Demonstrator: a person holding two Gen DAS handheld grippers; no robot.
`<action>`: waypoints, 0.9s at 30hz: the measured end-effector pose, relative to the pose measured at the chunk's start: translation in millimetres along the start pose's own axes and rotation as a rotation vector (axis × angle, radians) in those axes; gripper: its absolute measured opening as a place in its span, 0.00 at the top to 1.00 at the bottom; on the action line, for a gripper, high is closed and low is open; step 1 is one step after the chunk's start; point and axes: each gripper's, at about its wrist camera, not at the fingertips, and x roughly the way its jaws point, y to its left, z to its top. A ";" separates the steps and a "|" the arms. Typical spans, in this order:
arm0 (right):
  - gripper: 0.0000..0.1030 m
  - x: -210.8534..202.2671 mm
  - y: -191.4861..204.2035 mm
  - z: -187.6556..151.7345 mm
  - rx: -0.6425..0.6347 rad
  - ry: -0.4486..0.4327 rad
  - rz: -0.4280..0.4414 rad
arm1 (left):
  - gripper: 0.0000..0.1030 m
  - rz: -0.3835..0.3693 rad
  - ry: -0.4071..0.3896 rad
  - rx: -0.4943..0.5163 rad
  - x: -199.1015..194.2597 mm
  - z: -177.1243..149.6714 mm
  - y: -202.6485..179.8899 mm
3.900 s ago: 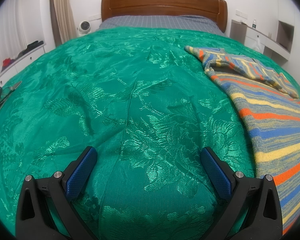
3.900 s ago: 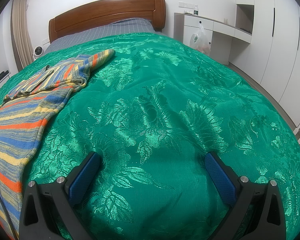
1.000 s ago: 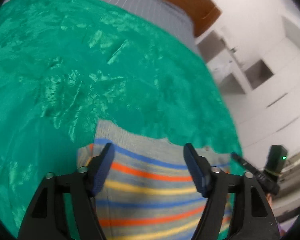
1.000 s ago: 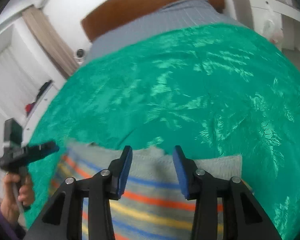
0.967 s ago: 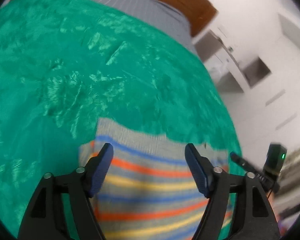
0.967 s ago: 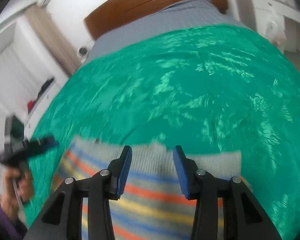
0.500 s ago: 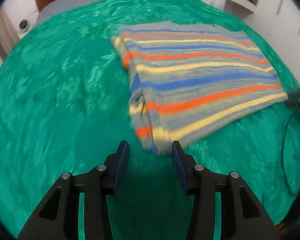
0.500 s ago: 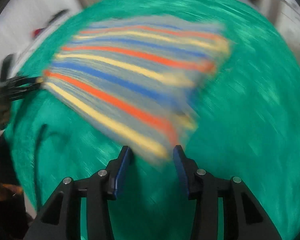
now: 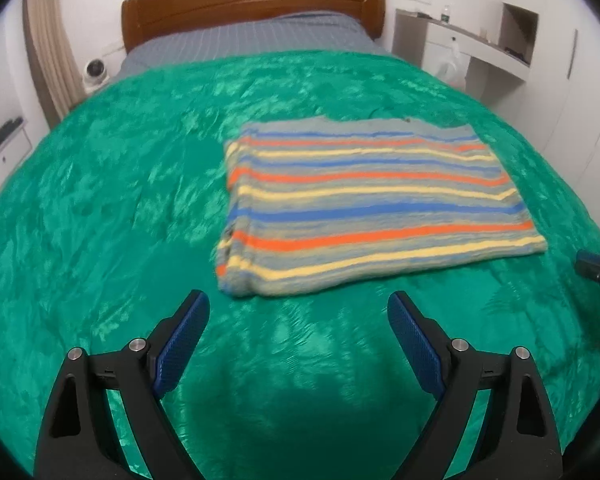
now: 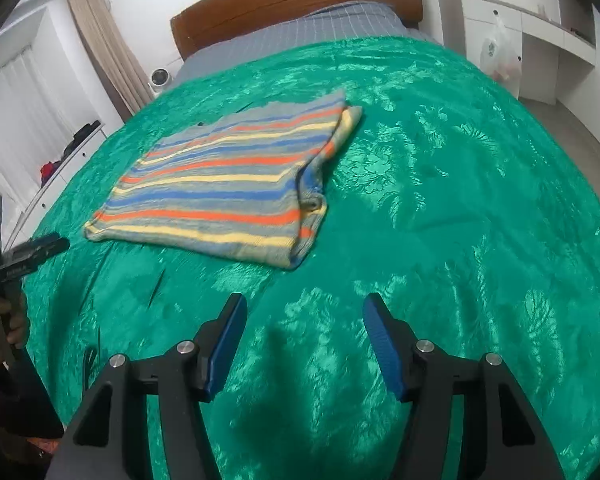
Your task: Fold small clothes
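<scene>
A striped knit garment (image 9: 364,204), grey with orange, yellow and blue bands, lies folded into a flat rectangle on the green bedspread (image 9: 120,208). It also shows in the right wrist view (image 10: 228,188). My left gripper (image 9: 298,312) is open and empty, held above the bedspread just in front of the garment's near left corner. My right gripper (image 10: 303,314) is open and empty, held in front of the garment's near right corner. Neither gripper touches the cloth. The left gripper also shows at the left edge of the right wrist view (image 10: 28,258).
A wooden headboard (image 9: 252,8) and grey sheet (image 9: 244,44) lie at the far end of the bed. A white desk (image 9: 460,52) stands to the right, with a plastic bag (image 10: 500,54) hanging by it. A small round white device (image 9: 96,70) sits left of the bed, by the curtain.
The garment went from spread out to a folded rectangle. Both grippers have let go, opened wider and drawn back from it over the last half second.
</scene>
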 end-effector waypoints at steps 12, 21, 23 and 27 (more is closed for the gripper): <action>0.41 2.4 -18.5 2.7 0.002 0.002 -0.014 | 0.11 0.018 -0.025 0.136 14.3 26.3 -61.4; 0.41 15.1 -46.5 33.4 0.027 -0.027 0.017 | 0.11 -0.101 -0.008 0.316 55.6 37.7 -144.5; 0.40 20.1 -58.6 46.1 0.053 -0.033 0.041 | 0.11 -0.136 0.001 0.391 67.4 34.7 -171.4; 0.40 41.0 -79.5 75.4 0.120 -0.017 0.148 | 0.11 -0.202 0.009 0.539 86.6 24.7 -225.8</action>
